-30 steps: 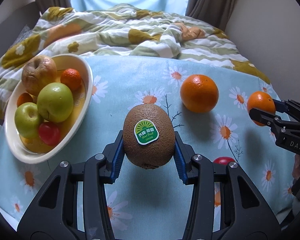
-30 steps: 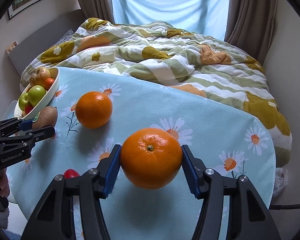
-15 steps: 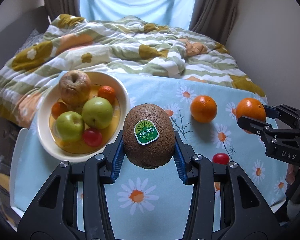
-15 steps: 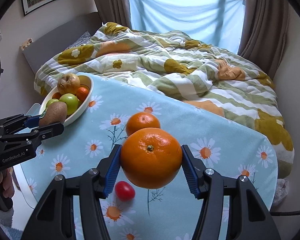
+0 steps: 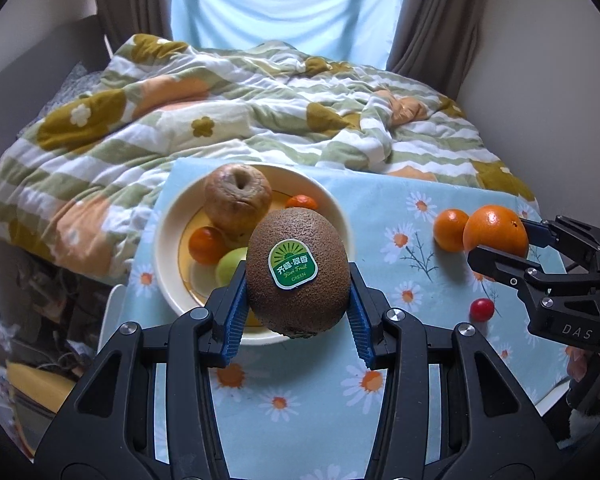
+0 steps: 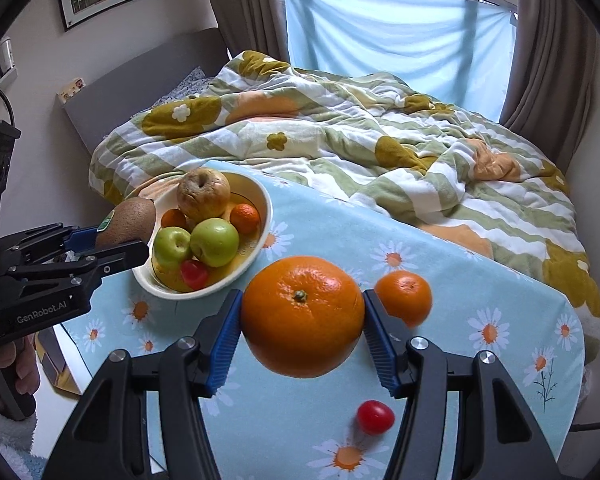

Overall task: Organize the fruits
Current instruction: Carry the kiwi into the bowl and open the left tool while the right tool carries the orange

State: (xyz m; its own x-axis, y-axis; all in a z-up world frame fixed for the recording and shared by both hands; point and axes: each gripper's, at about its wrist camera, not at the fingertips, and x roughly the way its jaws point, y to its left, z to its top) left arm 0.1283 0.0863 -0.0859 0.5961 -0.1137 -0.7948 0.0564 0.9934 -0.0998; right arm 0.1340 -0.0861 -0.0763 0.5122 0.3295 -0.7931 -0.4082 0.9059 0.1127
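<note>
My left gripper is shut on a brown kiwi with a green sticker, held in the air over the near rim of the cream fruit bowl. In the right wrist view the same kiwi hangs at the bowl's left rim. My right gripper is shut on a large orange, lifted above the daisy tablecloth. The bowl holds a wrinkled brown apple, two green apples, small mandarins and a red tomato.
A second orange and a red cherry tomato lie on the cloth to the right of the bowl. A rumpled flowered quilt covers the bed behind the table. A person's hand grips the left handle.
Both grippers rose and travelled left with their fruits. The kiwi went from the cloth's middle to the bowl's near rim; the held orange came closer to the bowl, past the loose orange.
</note>
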